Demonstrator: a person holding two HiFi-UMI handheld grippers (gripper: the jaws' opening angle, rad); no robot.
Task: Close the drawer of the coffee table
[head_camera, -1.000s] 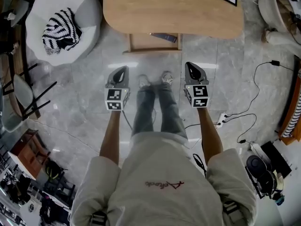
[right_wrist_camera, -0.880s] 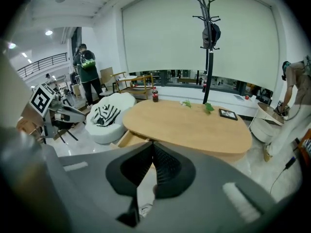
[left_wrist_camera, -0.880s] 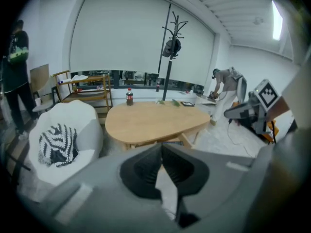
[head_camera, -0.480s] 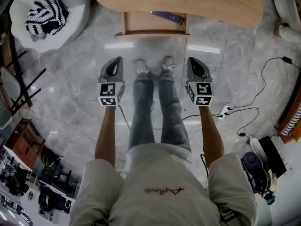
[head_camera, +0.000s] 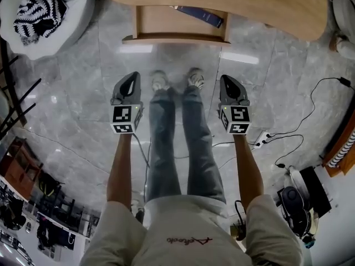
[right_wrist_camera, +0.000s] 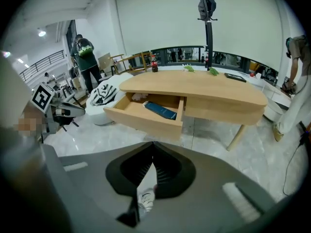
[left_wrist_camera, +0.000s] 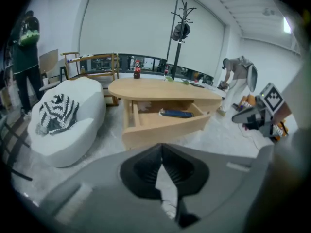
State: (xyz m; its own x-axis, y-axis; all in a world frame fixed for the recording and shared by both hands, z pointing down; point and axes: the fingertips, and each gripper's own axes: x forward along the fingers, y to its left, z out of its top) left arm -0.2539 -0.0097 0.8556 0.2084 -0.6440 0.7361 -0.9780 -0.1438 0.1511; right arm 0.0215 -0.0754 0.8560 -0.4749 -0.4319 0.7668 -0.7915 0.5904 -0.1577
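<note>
Drawer of coffee table stands pulled out at 12 o'clock in head view, its front panel towards the person. A dark blue flat item lies inside.

Left gripper sits at 9 o'clock of the shoes, right gripper at 3 o'clock. Both are clenched on nothing, well apart from the drawer.

Judgement: jaws are closed because this is a push, not a grasp. The matched, level hold probably spreads pressure so the drawer slides in straight.
</note>
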